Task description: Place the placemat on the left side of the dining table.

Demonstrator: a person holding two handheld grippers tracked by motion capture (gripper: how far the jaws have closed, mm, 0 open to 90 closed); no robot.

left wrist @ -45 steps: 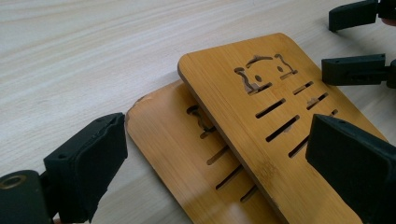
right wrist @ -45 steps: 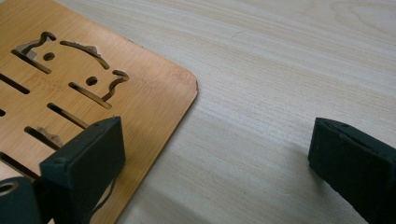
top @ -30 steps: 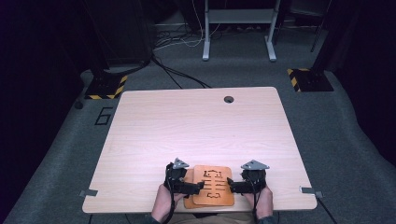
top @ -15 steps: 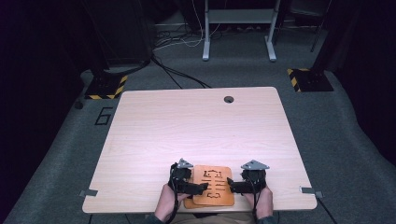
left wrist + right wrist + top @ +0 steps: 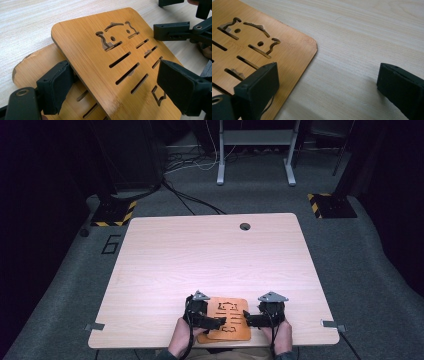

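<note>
Two bamboo boards with cat-shaped cut-outs lie stacked near the table's front edge. The top board is skewed and tilted over the lower board. My left gripper is open, its jaws having just closed a little with the top board's near corner between them. Its left pad sits against that board's edge above the lower board, and its right pad hovers over the top face. My right gripper is open, one pad over the board's right edge, the other over bare table.
The pale wooden table has a round cable hole near its far edge. Small metal brackets stick out at the front corners. Both hands come in over the front edge. Stands and cables are on the grey floor beyond.
My left gripper has shifted slightly right, further onto the boards. The right gripper has stayed where it was.
</note>
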